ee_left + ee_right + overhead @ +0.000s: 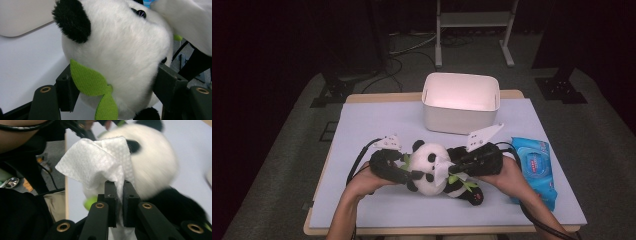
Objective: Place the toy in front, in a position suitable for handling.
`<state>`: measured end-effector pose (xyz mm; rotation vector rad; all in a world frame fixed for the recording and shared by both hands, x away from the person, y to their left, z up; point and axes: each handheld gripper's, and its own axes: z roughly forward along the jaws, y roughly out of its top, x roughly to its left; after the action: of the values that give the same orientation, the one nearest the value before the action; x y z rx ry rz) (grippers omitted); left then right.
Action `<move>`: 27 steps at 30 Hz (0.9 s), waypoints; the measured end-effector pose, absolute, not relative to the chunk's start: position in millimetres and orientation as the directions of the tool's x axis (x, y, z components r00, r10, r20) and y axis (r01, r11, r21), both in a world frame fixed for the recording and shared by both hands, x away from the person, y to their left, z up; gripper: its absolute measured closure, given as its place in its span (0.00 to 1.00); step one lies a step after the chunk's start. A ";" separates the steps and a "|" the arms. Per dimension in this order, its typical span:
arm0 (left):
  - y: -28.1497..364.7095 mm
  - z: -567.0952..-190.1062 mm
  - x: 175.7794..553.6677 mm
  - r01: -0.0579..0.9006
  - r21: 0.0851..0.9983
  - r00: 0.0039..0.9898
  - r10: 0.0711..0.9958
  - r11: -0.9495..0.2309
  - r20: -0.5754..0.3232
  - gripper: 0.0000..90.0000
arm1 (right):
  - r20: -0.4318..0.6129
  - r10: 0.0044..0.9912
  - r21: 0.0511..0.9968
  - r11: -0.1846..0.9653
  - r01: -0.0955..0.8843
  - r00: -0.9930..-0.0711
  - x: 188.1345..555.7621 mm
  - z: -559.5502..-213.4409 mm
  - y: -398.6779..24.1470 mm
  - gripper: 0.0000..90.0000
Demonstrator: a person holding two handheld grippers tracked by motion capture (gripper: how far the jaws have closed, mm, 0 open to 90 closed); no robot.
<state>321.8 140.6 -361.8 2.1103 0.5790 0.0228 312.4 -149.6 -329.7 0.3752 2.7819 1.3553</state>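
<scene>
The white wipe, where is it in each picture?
High view: the white wipe is low in the middle, against the panda, at the tip of the right gripper.
Left gripper view: top right corner, beside the panda's head.
Right gripper view: centre, pinched between the right gripper, in front of the panda.
Shared landmark: the panda's white head.

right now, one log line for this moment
left gripper: shut on panda | right gripper: shut on wipe | wipe at panda's head
</scene>
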 end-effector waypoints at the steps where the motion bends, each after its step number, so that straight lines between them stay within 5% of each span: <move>1: 140.5 -361.8 321.6 0.396 0.788 0.888 0.416 -0.472 -0.197 0.32 | 0.077 0.218 0.776 0.600 0.195 -0.973 310.6 -329.2 -146.1 0.93; 27: 132.2 -357.5 319.0 0.421 0.783 0.877 0.425 -0.459 -0.222 0.28 | 0.040 0.272 0.751 0.627 0.209 -0.961 307.6 -338.4 -151.6 0.95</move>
<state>319.0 132.2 -357.5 2.1048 0.6102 0.0062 307.6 -151.6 -338.4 0.4093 2.7635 1.2598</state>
